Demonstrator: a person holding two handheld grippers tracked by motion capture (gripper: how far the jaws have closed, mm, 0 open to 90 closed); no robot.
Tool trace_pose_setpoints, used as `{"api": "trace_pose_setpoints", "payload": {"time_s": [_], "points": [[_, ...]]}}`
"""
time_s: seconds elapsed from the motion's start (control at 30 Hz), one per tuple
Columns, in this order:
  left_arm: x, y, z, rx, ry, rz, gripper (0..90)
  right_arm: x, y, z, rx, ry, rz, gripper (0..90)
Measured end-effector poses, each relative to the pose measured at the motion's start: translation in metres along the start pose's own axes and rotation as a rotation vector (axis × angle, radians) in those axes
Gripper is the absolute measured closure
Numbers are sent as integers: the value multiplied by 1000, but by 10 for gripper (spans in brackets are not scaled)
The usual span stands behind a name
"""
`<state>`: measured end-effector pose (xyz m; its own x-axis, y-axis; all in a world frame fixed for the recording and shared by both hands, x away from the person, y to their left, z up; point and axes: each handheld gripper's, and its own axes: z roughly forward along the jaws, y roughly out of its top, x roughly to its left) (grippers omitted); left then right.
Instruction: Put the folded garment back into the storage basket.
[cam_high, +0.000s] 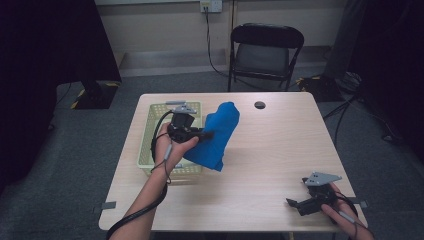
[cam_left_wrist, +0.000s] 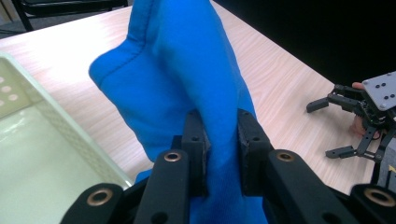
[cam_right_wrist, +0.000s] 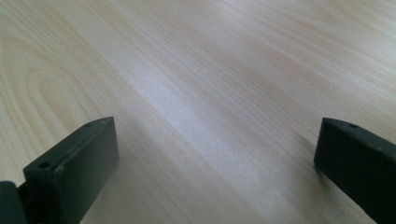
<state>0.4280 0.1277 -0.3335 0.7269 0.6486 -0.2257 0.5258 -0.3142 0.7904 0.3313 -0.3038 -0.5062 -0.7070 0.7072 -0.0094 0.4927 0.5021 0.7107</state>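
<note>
A bright blue cloth (cam_high: 217, 135) hangs bunched above the table, just right of a pale yellow-green basket (cam_high: 150, 131). My left gripper (cam_high: 207, 134) is shut on a fold of that cloth (cam_left_wrist: 187, 74), which rises between the two black pads (cam_left_wrist: 194, 135). The cloth's lower end droops to the wooden table (cam_high: 270, 150) beside the basket's right wall. At the table's near right corner my right gripper (cam_high: 295, 204) rests low and open, its jaws wide apart over bare wood (cam_right_wrist: 210, 116). It also appears far off in the left gripper view as the right gripper (cam_left_wrist: 327, 128).
The basket (cam_left_wrist: 42, 140) looks empty where I see into it. A small dark round hole (cam_high: 259, 105) sits near the table's far edge. A black folding chair (cam_high: 265, 50) stands behind the table. Bare wood lies between the cloth and the right gripper.
</note>
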Motion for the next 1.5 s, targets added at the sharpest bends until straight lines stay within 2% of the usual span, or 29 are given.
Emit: {"api": "trace_pose_setpoints", "payload": {"time_s": [0.37,0.83,1.2,1.5], "points": [[12,-2,-11,-21,32,-29,765,0,0,0,0,0,-1,0],[25,-7,-20,-26,86,-33,766,0,0,0,0,0,-1,0],[37,-10,-28,-43,109,-57,766,0,0,0,0,0,-1,0],[47,-13,-31,-46,149,-83,765,0,0,0,-1,0,-1,0]]}}
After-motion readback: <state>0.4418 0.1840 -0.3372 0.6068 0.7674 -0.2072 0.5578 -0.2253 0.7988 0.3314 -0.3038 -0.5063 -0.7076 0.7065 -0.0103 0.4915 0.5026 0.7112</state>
